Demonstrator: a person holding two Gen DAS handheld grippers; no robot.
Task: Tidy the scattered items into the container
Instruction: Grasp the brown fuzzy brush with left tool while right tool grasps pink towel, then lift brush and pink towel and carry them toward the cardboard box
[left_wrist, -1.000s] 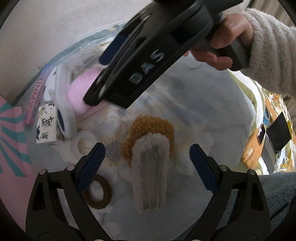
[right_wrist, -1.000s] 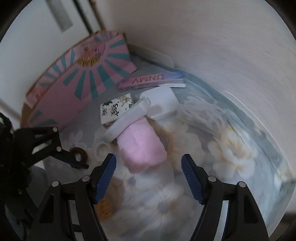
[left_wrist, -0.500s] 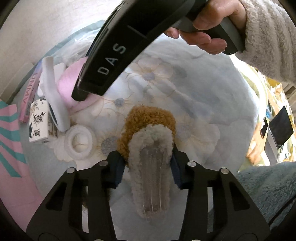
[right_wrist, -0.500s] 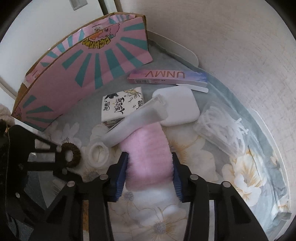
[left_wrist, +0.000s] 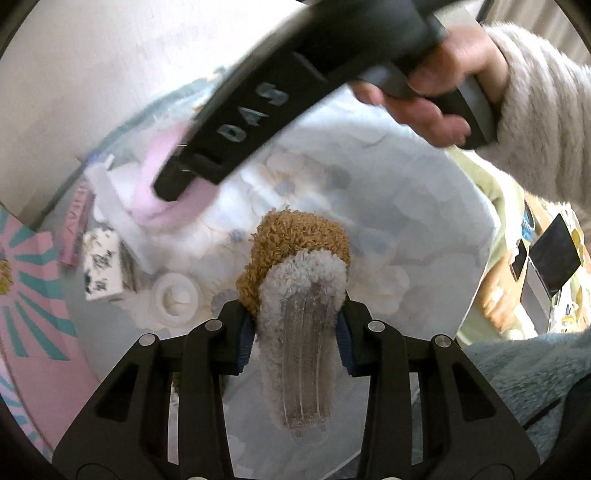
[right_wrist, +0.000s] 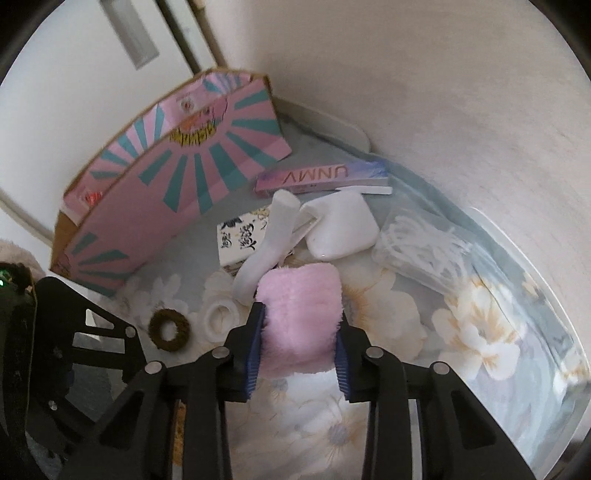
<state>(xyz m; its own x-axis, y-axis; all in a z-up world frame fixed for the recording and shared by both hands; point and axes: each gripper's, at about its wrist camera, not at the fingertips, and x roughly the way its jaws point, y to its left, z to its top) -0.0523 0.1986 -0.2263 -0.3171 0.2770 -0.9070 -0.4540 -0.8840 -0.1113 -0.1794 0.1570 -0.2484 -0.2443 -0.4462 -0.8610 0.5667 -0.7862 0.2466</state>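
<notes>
Surface: a bed covered in a pale blue floral sheet (right_wrist: 461, 332), set against a cream wall (right_wrist: 443, 92).
Room: a white door (right_wrist: 74, 74) behind the bed; a dark tablet (left_wrist: 554, 251) lies off to the side.
Container: a pink cardboard box with teal rays (right_wrist: 177, 177) stands open at the bed's edge, apart from both held items.
Scattered items: a pink lettered carton (right_wrist: 321, 177), a white rounded case (right_wrist: 340, 229), a white sock (right_wrist: 273, 236), a printed black-and-white packet (right_wrist: 240, 240), a clear bag of white sticks (right_wrist: 424, 251), a white ring (right_wrist: 219, 314) and a brown scrunchie (right_wrist: 169, 329) lie on the sheet.
Left gripper (left_wrist: 295, 332): angled steeply down, fingers closing, pads clamped on a brown and grey fluffy clip (left_wrist: 299, 280).
Right gripper (right_wrist: 299, 336): angled down, fingers closing, pads pressed on a pink fluffy clip (right_wrist: 301, 314).
Right hand (left_wrist: 443, 92): wraps the handle, in a fuzzy beige sleeve (left_wrist: 546, 110).
</notes>
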